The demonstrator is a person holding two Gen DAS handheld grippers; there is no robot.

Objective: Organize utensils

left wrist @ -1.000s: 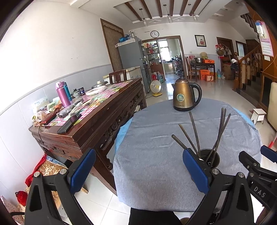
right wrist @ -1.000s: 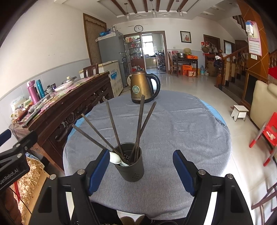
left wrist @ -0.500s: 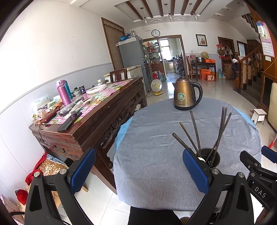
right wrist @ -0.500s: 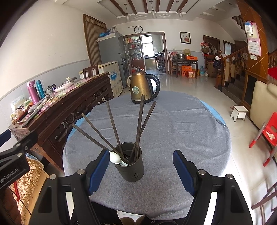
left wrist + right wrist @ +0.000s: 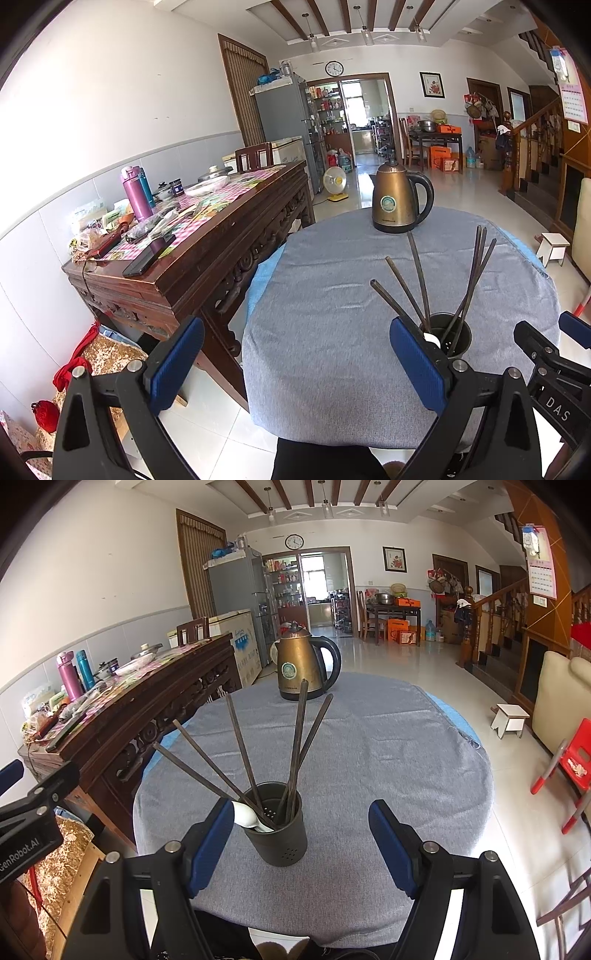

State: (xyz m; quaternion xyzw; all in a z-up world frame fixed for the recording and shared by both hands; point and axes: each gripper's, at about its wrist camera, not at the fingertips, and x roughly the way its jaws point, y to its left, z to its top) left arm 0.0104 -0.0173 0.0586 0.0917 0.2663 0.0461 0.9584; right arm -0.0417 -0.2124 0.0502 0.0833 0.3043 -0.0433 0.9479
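A dark perforated utensil holder (image 5: 277, 829) stands near the front of a round table with a grey cloth (image 5: 369, 760). Several dark chopsticks (image 5: 295, 738) lean out of it, and a white spoon (image 5: 245, 814) rests inside at its left rim. My right gripper (image 5: 301, 845) is open and empty, its fingers either side of the holder and nearer than it. My left gripper (image 5: 295, 363) is open and empty over the table's front left; the holder (image 5: 448, 334) shows just past its right finger.
A bronze electric kettle (image 5: 301, 668) stands at the far side of the table. A cluttered dark wooden sideboard (image 5: 192, 236) runs along the left wall. A white stool (image 5: 511, 718), a red chair (image 5: 570, 760) and a staircase are on the right.
Both grippers stay open and nearly still; the left wrist view has drifted slightly, so the scene sits a little to the right.
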